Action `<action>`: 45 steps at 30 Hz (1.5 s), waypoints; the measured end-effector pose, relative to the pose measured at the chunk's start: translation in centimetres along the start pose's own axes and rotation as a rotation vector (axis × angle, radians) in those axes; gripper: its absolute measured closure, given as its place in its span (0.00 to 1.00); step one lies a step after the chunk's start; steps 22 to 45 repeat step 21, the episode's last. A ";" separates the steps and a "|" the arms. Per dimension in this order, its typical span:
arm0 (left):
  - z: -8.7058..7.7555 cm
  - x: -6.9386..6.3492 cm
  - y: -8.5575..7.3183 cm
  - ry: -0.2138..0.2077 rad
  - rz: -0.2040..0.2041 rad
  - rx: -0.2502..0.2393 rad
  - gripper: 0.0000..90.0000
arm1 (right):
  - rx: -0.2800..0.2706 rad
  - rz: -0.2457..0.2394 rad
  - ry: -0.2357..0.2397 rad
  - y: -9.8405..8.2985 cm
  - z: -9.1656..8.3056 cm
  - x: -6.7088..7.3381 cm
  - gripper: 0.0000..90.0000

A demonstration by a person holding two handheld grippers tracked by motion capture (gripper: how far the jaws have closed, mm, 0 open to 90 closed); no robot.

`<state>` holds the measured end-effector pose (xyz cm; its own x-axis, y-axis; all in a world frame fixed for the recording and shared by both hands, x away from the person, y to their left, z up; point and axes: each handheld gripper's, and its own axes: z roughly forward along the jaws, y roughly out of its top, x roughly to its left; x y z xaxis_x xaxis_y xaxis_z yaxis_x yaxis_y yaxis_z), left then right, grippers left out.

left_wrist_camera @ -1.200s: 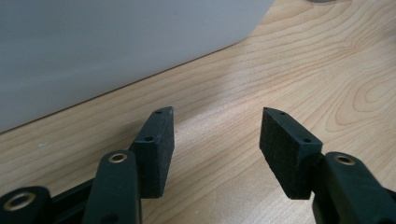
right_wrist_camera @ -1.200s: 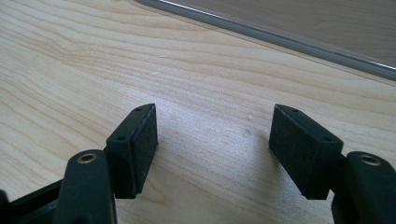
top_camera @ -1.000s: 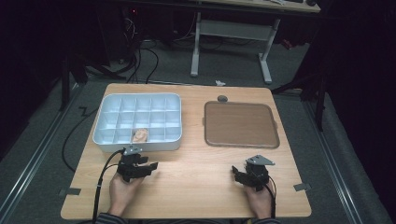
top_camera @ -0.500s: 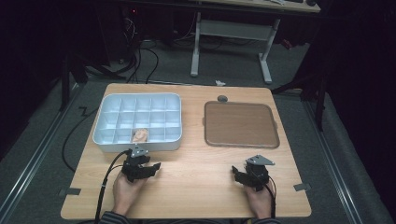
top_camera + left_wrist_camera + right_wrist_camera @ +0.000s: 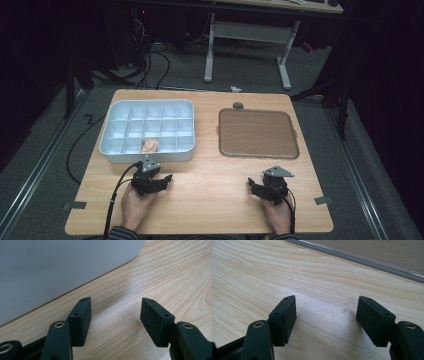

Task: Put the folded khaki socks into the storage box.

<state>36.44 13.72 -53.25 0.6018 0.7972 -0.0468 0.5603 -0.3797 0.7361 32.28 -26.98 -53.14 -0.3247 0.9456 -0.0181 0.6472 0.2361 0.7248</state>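
A white compartment tray (image 5: 112,146) sits at the table's left. A small pinkish object (image 5: 150,145) lies in one of its front compartments. My left gripper (image 5: 154,174) rests on the wood just in front of the tray, held by a hand. In the left gripper view it (image 5: 115,312) is open with bare wood between the pads, and the tray's white wall (image 5: 62,267) is close ahead. Its jaws have just been opening a little, with nothing between them. My right gripper (image 5: 264,181) lies near the front right, open (image 5: 325,312) over bare wood.
A flat brown tray (image 5: 257,132) lies at the right half of the table; its rim (image 5: 362,260) crosses the top of the right gripper view. A small grey round piece (image 5: 238,105) sits behind it. Cables trail from both grippers off the front edge.
The left gripper has shifted slightly to the right in front of the white tray. The right gripper has not moved.
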 end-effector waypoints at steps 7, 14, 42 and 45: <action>0.1 -0.4 -0.4 0.021 0.022 -0.025 0.44 | 0.000 0.000 0.000 0.0 0.0 0.0 0.36; 0.1 -0.4 -0.3 0.024 0.023 -0.022 0.44 | 0.000 0.001 -0.002 0.0 0.0 0.0 0.36; 0.2 -0.4 -0.3 0.026 0.019 -0.023 0.43 | 0.000 0.004 -0.003 0.0 0.0 0.0 0.36; 0.2 -0.4 -0.3 0.026 0.019 -0.023 0.43 | 0.000 0.004 -0.003 0.0 0.0 0.0 0.36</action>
